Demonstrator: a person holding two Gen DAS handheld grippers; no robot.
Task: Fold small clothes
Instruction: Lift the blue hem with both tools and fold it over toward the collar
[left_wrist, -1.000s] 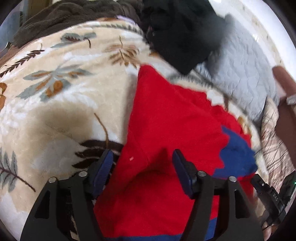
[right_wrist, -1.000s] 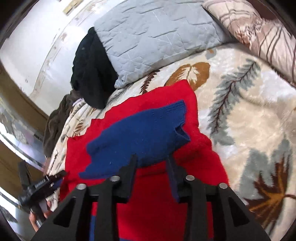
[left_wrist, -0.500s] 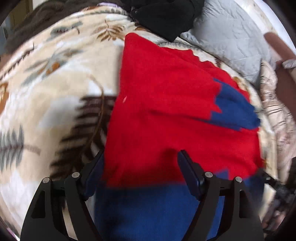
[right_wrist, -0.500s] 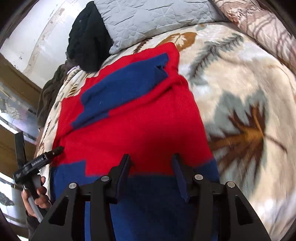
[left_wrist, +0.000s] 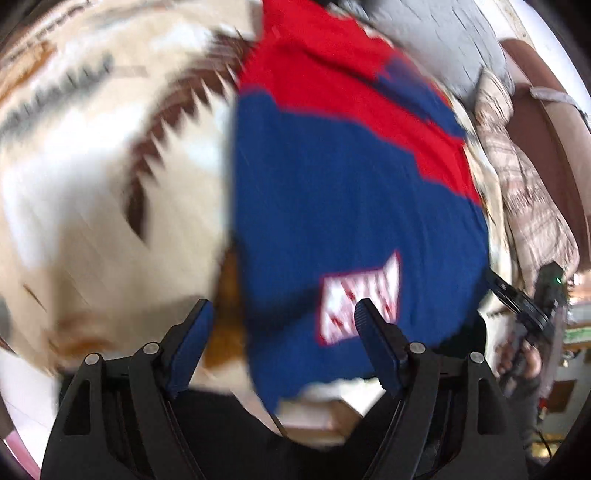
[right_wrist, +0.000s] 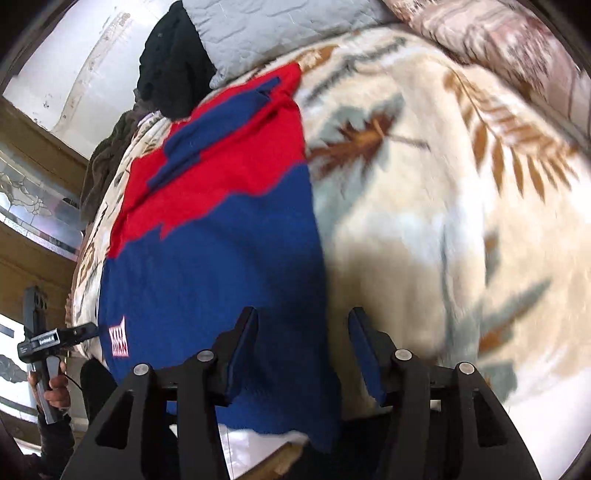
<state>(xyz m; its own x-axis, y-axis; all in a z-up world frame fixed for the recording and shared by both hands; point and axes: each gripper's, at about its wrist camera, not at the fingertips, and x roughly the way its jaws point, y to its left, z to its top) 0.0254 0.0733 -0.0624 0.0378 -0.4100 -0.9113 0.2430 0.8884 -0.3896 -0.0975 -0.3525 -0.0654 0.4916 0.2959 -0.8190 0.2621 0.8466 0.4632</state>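
My left fingers (left_wrist: 282, 325) stand released over the near left corner of the red and blue sweater (right_wrist: 221, 236) lying flat on the leaf-patterned blanket (right_wrist: 461, 221) of the bed, while my right fingers (right_wrist: 301, 334) are opening, straddling its right edge without pressing on it.

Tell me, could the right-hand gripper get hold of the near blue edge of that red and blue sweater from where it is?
Probably yes. The right gripper, jaws opening, hangs over the sweater with its blue side edge between the fingers and nothing covering it.
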